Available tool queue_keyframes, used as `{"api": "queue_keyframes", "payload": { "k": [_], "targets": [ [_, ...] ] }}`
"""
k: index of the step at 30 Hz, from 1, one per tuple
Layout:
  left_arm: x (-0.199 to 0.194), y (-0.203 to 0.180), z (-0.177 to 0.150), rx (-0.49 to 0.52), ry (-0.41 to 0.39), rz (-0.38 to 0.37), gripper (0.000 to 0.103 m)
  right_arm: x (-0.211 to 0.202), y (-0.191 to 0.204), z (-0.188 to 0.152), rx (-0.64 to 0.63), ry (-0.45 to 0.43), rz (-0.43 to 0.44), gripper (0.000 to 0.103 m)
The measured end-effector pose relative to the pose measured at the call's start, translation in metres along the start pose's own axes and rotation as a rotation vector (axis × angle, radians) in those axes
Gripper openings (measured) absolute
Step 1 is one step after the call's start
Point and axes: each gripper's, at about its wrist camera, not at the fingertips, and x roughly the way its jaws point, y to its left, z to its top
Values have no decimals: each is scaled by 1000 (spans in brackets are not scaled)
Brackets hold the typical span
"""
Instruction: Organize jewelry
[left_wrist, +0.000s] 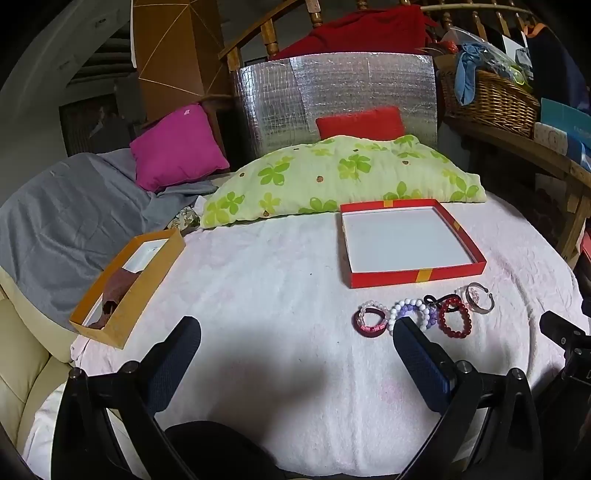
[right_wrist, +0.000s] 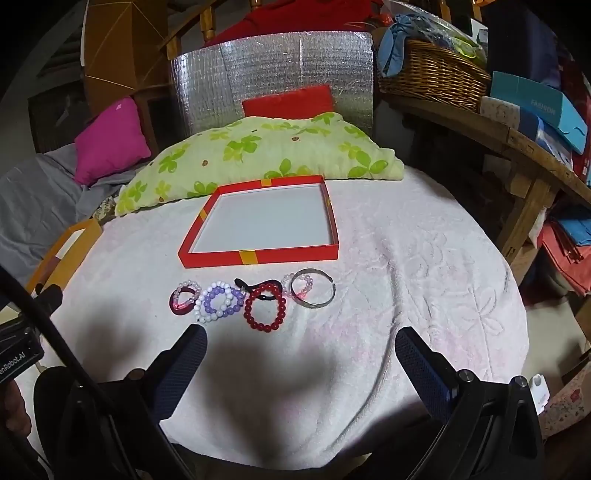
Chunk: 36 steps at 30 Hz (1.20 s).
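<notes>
A row of bracelets lies on the white towel in front of a shallow red box (left_wrist: 417, 275) (right_wrist: 221, 258) with a white inside. In the row are a dark red beaded bracelet (left_wrist: 453, 320) (right_wrist: 264, 309), a purple and white beaded one (left_wrist: 408, 310) (right_wrist: 218, 302), a small maroon and pink one (left_wrist: 370, 320) (right_wrist: 183, 298), a black hair tie (right_wrist: 255, 290) and a silver bangle (left_wrist: 480, 298) (right_wrist: 314, 291). My left gripper (left_wrist: 295, 328) is open, empty, left of the row. My right gripper (right_wrist: 301, 338) is open, empty, just in front of the row.
An orange box (left_wrist: 125, 288) (right_wrist: 62, 240) holding a brown item stands at the towel's left edge. A green clover pillow (left_wrist: 343, 173) (right_wrist: 258, 155) lies behind the red box. A wooden shelf with a wicker basket (right_wrist: 432, 74) is on the right.
</notes>
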Motion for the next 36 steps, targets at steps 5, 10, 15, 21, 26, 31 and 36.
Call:
{"api": "queue_keyframes", "payload": {
  "k": [5,10,15,21,26,31,36],
  "targets": [
    [-2,-1,0,4,-5,-4,103,2,4,4,2,-6,-12,103],
    [-3,-1,1,5,-7,-5,103,-4,-1,2,5,-4,-14,103],
    [0,-2,0,7,-2,-6,103,-7,-2,3,5,2,-10,103],
    [3,-4,-1,12,7,-8,103,1,3,2,-7,-19,-16,103],
    [5,-5,-2,15,10,-10,103,1,2,2,0,-19,-12,103],
    [7,-6,-3,19,15,-12,103,6,2,4,-13,-40,-26,103],
    [12,-7,-3,22,21,-11,103,9,1,5,-20,-48,-29,103]
  ]
}}
